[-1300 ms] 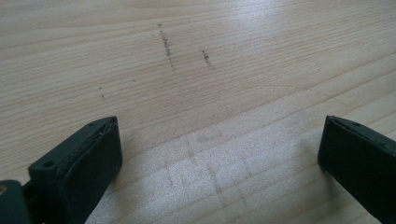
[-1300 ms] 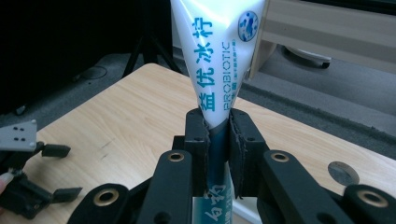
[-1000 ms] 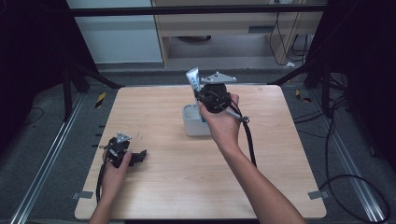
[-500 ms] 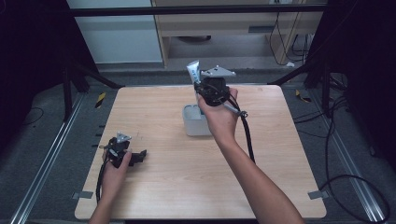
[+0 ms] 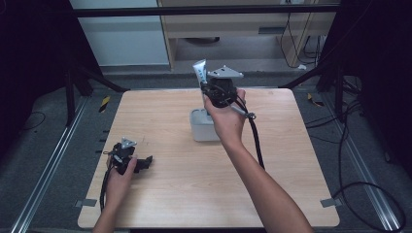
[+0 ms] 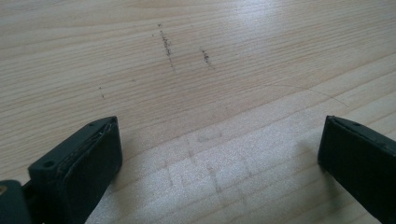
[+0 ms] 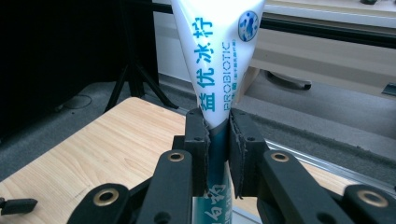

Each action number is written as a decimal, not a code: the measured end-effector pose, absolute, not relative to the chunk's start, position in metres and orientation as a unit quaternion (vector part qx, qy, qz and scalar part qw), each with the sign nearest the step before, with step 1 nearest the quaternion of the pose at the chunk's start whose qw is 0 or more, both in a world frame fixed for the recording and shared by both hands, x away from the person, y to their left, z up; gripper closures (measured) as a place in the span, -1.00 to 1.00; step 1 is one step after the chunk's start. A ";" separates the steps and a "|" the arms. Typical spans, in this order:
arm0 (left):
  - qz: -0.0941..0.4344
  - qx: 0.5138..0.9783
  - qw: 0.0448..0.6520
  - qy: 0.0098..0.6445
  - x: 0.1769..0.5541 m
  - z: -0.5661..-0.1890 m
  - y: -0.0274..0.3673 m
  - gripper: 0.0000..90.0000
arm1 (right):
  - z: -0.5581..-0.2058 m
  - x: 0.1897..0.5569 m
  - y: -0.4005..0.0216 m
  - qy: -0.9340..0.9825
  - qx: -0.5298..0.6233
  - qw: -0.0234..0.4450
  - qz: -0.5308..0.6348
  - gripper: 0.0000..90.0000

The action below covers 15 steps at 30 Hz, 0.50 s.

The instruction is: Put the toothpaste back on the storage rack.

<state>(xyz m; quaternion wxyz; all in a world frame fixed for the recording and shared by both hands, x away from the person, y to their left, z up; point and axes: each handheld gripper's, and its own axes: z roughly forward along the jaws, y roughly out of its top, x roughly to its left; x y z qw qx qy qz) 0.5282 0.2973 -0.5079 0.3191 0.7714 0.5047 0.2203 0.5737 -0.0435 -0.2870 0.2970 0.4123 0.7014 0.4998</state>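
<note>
While right gripper [image 7: 217, 154] clamps one toothpaste tube [image 7: 217, 56], one grey box [image 5: 201, 127] below.

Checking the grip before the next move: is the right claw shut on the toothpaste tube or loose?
Shut on it: the right claw pinches the toothpaste tube, both pads pressed against its sides.

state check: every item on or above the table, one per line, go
toothpaste tube: clamped low on its body, upright, flat crimped end up, lifted above the table
right gripper: shut on the toothpaste tube, held up over the holder
left gripper: open, nothing between the jaws, low over bare wood
grey holder: upright on the table, partly hidden by the right hand; contents cannot be told
table: wooden, faint dark marks on the top
</note>
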 end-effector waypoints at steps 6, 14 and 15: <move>0.220 0.771 0.319 0.505 0.528 -0.508 0.297 -1.00 | -0.290 0.575 -0.041 0.696 0.410 0.302 0.506 0.75; 0.220 0.771 0.319 0.505 0.528 -0.508 0.297 -1.00 | -0.291 0.579 -0.042 0.690 0.411 0.304 0.512 0.75; 0.220 0.771 0.319 0.505 0.528 -0.508 0.297 -1.00 | -0.291 0.580 -0.044 0.688 0.412 0.306 0.513 0.75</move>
